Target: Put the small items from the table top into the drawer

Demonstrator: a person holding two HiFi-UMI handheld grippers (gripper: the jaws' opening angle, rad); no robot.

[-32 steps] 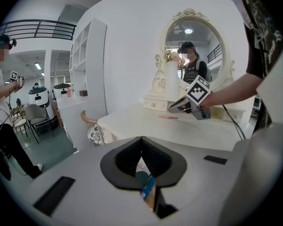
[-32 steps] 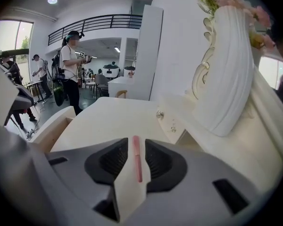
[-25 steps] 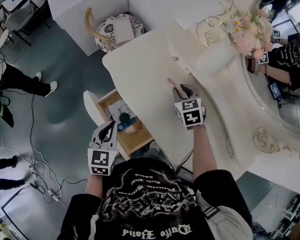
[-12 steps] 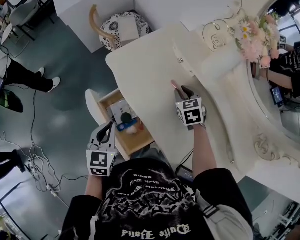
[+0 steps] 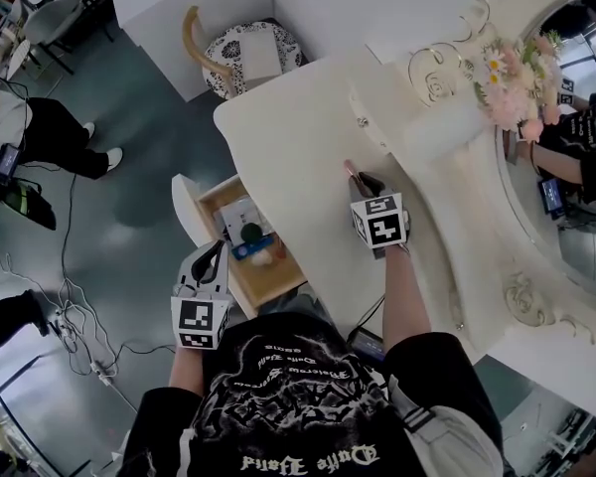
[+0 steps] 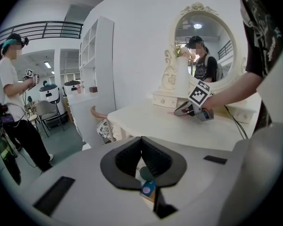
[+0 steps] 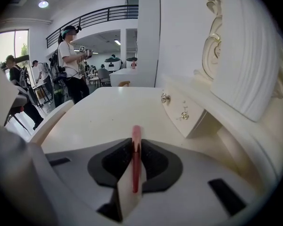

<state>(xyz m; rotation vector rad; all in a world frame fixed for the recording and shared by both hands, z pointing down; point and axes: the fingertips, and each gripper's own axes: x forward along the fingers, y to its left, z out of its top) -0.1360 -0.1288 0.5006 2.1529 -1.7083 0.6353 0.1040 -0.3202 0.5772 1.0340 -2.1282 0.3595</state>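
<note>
A slim pink stick [image 7: 136,173] sits between the pads of my right gripper [image 7: 136,142], its tip poking out past them over the cream table top [image 7: 108,112]. The jaws have just been closing and now press on the stick. From the head view, the right gripper [image 5: 362,181] is low on the table top [image 5: 278,147], with the stick [image 5: 349,170] showing ahead of it. My left gripper [image 5: 211,257] hangs shut and empty over the open drawer [image 5: 201,203]. Inside the drawer lie a dark green round thing [image 5: 248,233], a blue item [image 5: 250,249] and a white card [image 5: 233,215].
A small chest with knobs [image 7: 184,115] stands on the table just right of the stick, below an oval mirror [image 5: 566,167] and flowers [image 5: 507,78]. A chair [image 5: 233,53] stands beyond the table's far end. People stand on the floor at the left [image 5: 20,137].
The right gripper has settled slightly lower around the pink stick. The left gripper has stayed over the drawer. The head view has drifted a little.
</note>
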